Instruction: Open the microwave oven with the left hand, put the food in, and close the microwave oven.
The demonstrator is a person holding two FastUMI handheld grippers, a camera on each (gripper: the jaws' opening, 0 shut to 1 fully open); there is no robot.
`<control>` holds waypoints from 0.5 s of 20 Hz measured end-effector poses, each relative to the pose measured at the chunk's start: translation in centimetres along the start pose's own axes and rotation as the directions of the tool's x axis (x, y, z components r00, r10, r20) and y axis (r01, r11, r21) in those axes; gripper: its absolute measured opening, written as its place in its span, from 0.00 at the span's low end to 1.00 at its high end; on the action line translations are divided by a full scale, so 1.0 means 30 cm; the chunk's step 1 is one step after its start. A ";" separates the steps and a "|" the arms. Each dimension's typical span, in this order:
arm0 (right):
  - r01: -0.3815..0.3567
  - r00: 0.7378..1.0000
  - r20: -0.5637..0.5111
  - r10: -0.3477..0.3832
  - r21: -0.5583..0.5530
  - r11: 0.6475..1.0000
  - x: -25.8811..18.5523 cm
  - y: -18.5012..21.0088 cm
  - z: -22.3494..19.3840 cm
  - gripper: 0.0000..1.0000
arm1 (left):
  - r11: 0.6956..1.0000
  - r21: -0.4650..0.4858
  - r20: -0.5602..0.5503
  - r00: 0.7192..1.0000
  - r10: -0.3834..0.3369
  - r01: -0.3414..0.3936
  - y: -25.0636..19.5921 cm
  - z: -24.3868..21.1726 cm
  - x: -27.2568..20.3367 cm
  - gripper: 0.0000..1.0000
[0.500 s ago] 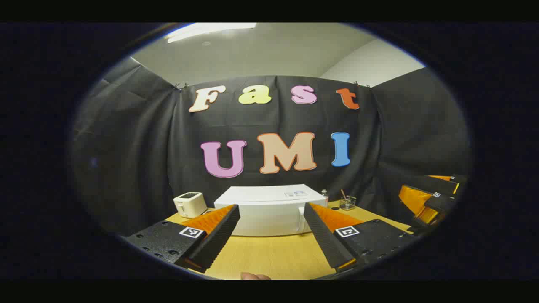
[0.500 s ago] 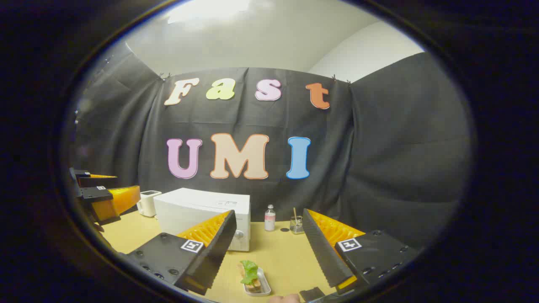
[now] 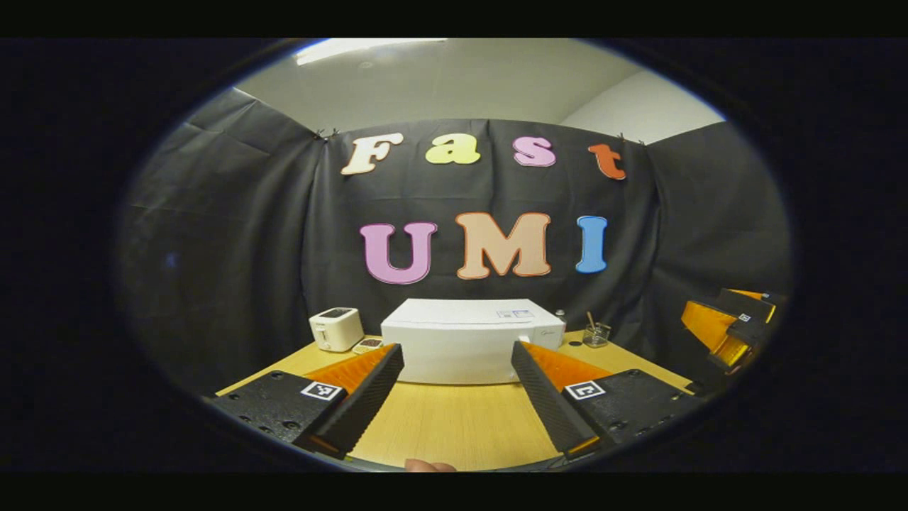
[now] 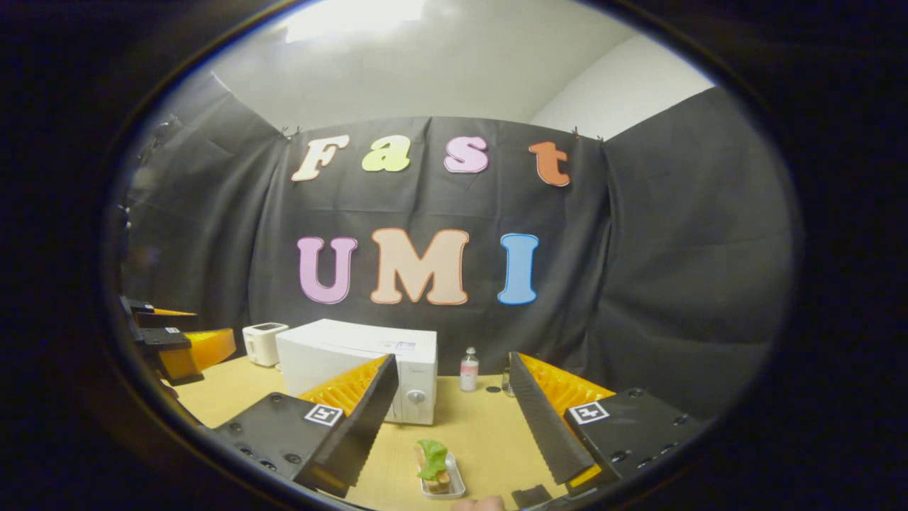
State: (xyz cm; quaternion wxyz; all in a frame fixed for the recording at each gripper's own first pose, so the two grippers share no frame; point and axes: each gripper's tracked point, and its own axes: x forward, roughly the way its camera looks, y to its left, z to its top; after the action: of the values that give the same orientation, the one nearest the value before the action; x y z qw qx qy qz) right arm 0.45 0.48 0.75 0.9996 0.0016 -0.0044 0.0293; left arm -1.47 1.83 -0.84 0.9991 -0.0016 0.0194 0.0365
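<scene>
Nearest in the right gripper view, the right gripper (image 4: pixel 450 426) is held above the table (image 4: pixel 489 440) with its jaws spread wide and nothing between them. Just beyond, the food (image 4: pixel 434 461) lies in a small white tray (image 4: pixel 454 487) on the table. In the left gripper view, the left gripper (image 3: pixel 457 404) is likewise wide open and empty. Farther back stands the white microwave (image 3: pixel 468 341), door closed, with a toaster (image 3: pixel 336 328) to its left and a small bottle (image 4: pixel 469 369) and a glass (image 3: pixel 597 333) to its right.
</scene>
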 end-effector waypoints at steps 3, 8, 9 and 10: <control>-0.019 1.000 -0.005 0.019 -0.014 1.000 0.018 -0.004 -0.005 0.96 | 1.000 0.007 0.003 1.000 0.004 -0.004 -0.017 0.009 0.008 0.97; -0.039 0.999 -0.003 0.039 -0.019 0.999 0.051 0.003 -0.006 0.96 | 1.000 0.016 0.004 1.000 0.017 -0.017 -0.024 0.011 0.031 0.98; -0.043 0.999 -0.003 0.043 -0.021 0.999 0.058 0.004 -0.009 0.96 | 1.000 0.018 0.004 1.000 0.019 -0.019 -0.025 0.015 0.038 0.97; -0.044 0.999 -0.001 0.044 -0.022 0.999 0.067 0.005 -0.007 0.96 | 1.000 0.019 0.003 1.000 0.018 -0.018 -0.028 0.015 0.040 0.97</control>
State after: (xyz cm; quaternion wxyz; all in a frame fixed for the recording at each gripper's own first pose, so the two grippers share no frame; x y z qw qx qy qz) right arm 2.44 0.74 0.55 0.9986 -0.0096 -0.0044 0.0512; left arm -0.21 1.07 -0.42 0.9988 0.0080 0.0184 0.0455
